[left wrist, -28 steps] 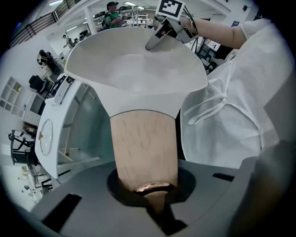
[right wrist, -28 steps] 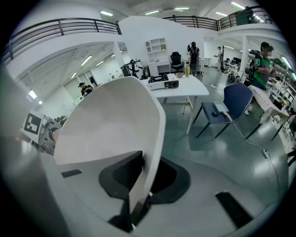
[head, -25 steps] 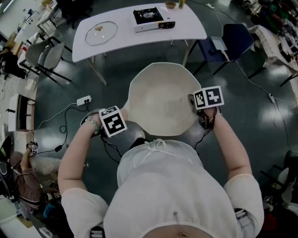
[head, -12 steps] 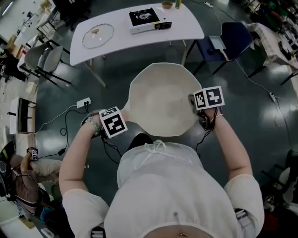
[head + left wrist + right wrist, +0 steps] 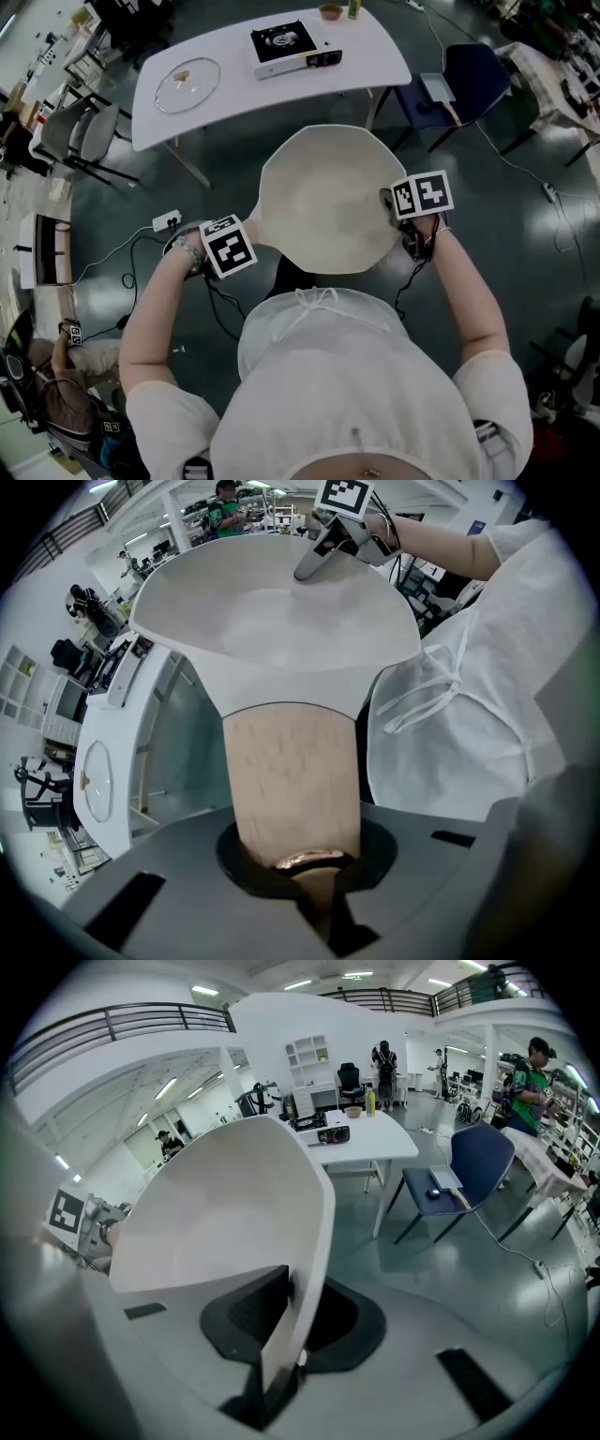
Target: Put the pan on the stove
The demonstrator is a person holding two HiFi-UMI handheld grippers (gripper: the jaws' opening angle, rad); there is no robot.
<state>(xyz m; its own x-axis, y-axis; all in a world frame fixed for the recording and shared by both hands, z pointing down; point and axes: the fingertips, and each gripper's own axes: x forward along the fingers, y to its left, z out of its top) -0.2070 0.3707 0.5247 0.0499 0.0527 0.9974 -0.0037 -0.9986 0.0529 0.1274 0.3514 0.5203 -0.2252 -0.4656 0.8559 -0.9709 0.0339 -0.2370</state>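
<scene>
**Pan carried in the air, stove well ahead: slip and trip risks**

Location: the wide cream-white pan (image 5: 323,202) is held off the floor in front of the person, well apart from the black-topped portable gas stove (image 5: 286,47), which sits on the white table (image 5: 375,61) at 12 o'clock from the pan.

Grip: the left gripper (image 5: 300,864), at 8 o'clock of the pan, has its jaws nearly together and clamped on the pale wooden handle (image 5: 292,780). The right gripper (image 5: 281,1335), at 3 o'clock, has its jaws narrow and pinching the thin rim wall.

Risks (judgement):
- The right-hand hold is on bare rim edge only. If it slides off, the pan would likely swing down about the handle.
- A white power strip with its cord (image 5: 167,221) lies on the floor at 9 o'clock, and a blue chair (image 5: 473,80) stands at 1 o'clock. Either could catch a foot on the way to the table.
- The pan looks much wider than the stove, so an off-centre landing could tip it.
- A round glass lid (image 5: 187,73) lies on the table at 11 o'clock and could be knocked.

Containers: the pan is empty. A small bowl (image 5: 330,11) stands at the table's far edge; its contents cannot be made out.
</scene>
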